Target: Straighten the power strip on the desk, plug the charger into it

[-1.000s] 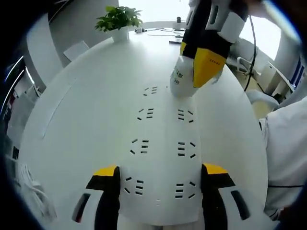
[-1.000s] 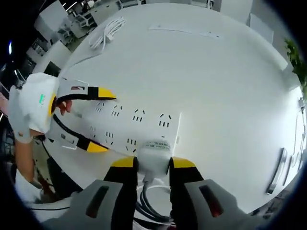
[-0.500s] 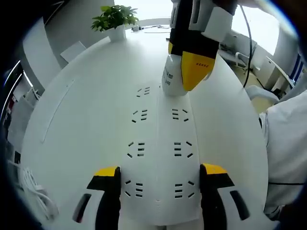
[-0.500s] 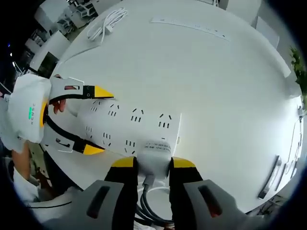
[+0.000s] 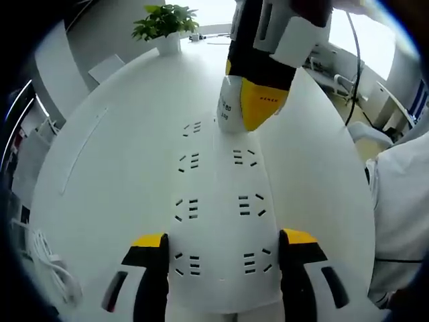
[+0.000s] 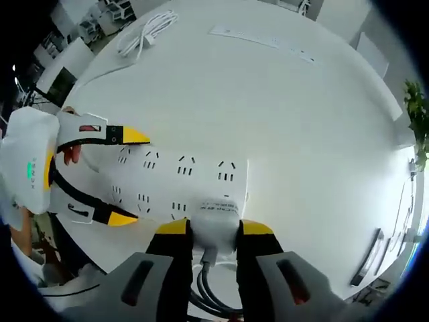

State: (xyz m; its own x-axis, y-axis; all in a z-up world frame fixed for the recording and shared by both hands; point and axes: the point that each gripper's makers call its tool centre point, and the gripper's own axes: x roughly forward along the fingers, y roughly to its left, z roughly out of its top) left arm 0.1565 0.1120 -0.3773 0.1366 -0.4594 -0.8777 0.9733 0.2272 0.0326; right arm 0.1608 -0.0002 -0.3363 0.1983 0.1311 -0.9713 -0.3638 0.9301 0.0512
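Spanning the near end of a white power strip (image 5: 218,221), the left gripper (image 5: 224,241) is being kept wide, its yellow-tipped jaws set along the strip's two long edges, apparently so that the strip is pinned straight on the white desk (image 5: 120,134) while the plug is brought in. The strip is being shown lying lengthwise away from this gripper, its two rows of sockets facing up. At its far end, the white charger (image 6: 214,225) is being gripped firmly between the narrowed jaws of the right gripper (image 6: 213,231), with its cable (image 6: 208,285) trailing back between them, and is being held against the end sockets; whether the prongs are seated cannot be told. In the right gripper view, the strip is being seen stretched from the charger toward the left gripper. A potted plant (image 5: 166,27) is being left standing at the desk's far edge, well apart from the work, and a coiled white cord (image 6: 144,33) is lying far across the desk.
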